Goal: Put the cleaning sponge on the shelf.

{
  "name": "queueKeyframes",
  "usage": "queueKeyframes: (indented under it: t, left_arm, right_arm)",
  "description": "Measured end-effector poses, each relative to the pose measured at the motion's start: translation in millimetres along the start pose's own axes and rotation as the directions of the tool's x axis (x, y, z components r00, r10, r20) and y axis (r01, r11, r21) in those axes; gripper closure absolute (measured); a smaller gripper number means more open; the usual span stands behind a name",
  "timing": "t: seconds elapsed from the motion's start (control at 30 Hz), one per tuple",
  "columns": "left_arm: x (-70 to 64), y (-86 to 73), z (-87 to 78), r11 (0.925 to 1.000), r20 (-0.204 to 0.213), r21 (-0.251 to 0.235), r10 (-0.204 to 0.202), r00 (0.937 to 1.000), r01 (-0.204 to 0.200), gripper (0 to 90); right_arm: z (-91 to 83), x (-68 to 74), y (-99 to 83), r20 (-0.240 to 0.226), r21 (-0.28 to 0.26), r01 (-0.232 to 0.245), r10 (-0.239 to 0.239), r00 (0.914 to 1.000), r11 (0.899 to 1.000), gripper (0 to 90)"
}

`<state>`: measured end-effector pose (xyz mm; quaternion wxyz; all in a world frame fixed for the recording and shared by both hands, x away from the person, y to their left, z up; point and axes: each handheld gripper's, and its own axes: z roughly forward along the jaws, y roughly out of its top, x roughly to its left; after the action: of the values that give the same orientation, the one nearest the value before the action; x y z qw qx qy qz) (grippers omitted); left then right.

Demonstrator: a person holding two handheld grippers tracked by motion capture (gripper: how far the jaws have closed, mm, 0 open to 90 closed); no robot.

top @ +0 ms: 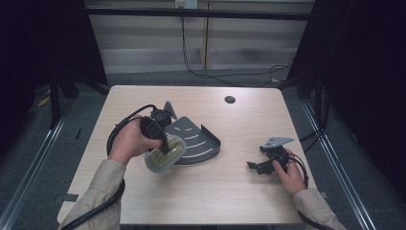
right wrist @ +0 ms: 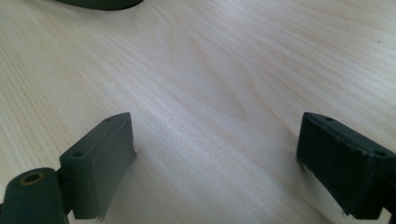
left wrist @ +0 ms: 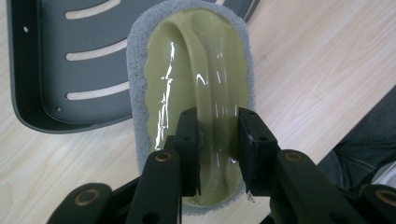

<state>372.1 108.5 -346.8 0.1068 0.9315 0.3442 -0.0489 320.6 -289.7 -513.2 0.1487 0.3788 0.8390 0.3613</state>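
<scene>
Scrubbing sponge [left wrist: 191, 88], pinched by its green handle in our left gripper [left wrist: 218, 140], hangs at the grey slotted tray's [top: 210, 141] lower-left edge, not yet set down, we judge; our right gripper [right wrist: 215, 154] rests open and empty.

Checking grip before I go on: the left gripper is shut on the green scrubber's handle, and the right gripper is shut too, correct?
Not quite. The left gripper is shut on the scrubber handle, but the right gripper stands open over bare table, as the right gripper view shows.

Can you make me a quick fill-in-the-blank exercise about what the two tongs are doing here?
The left tongs are shut on the handle of a ____ scrubbing sponge.
The sponge lies partly over the dark grey ____.
The right tongs are ____ above the table.

Missing words: green; tray; open
</scene>
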Motion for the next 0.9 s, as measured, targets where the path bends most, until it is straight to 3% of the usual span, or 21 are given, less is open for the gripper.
queueKeyframes:
  t: [0.17, 0.9]
  left_arm:
    - [4.9, 5.0, 2.6, 1.0, 0.019, -0.005, 0.001, 0.9998, -0.001, 71.4]
    - [26.5, 29.4, 10.8, 0.9994, -0.014, -0.032, 0.01, 0.9999, -0.01, 71.3]
  right_arm:
    - [0.0, 0.1, 0.0, 0.001, 0.001, -0.001, 0.001, 1.0, 1.0, 10.8]
    - [0.0, 0.0, 0.0, 0.0, 0.0, 0.0, 0.0, 1.0, 1.0, 10.8]
